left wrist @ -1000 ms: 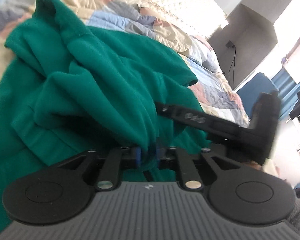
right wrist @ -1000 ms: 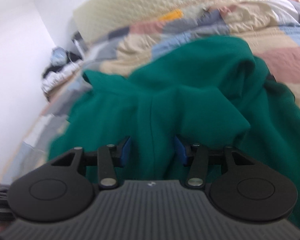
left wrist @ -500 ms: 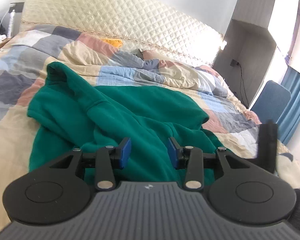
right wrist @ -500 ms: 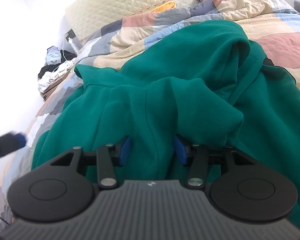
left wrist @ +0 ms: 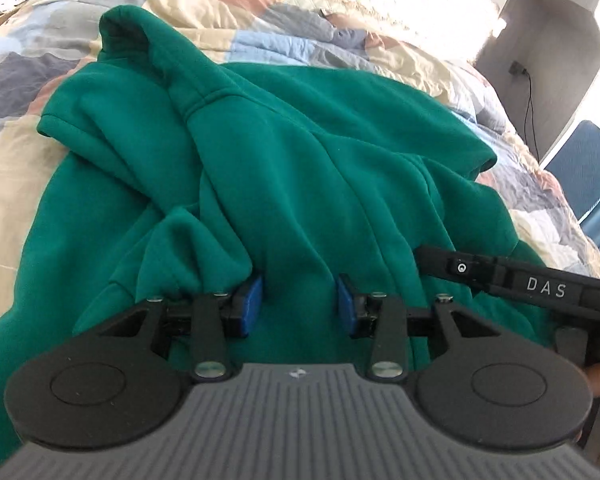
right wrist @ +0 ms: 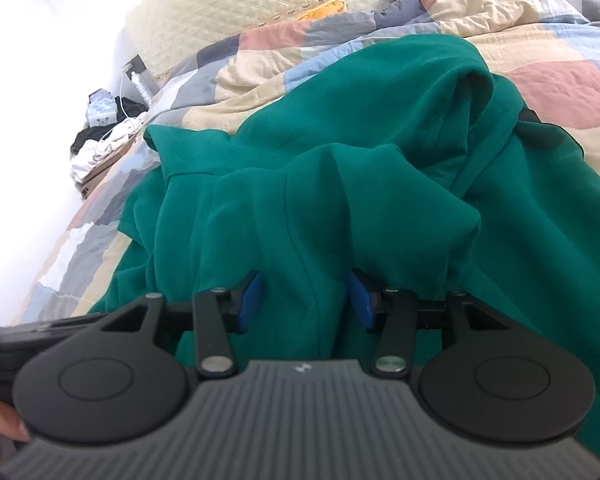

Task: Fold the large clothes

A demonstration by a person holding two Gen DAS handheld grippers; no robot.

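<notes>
On the patchwork quilt (left wrist: 24,168) lies the green sweatshirt (left wrist: 300,168), bunched and half gathered. Left gripper (left wrist: 299,304), jaws just opened, hovers released over a ridge of cloth; right gripper (right wrist: 305,300) stands parted around a fold, whether pinching it I cannot tell. Next comes regrasping an edge, likely the cuff; bare quilt beyond leaves room.
</notes>
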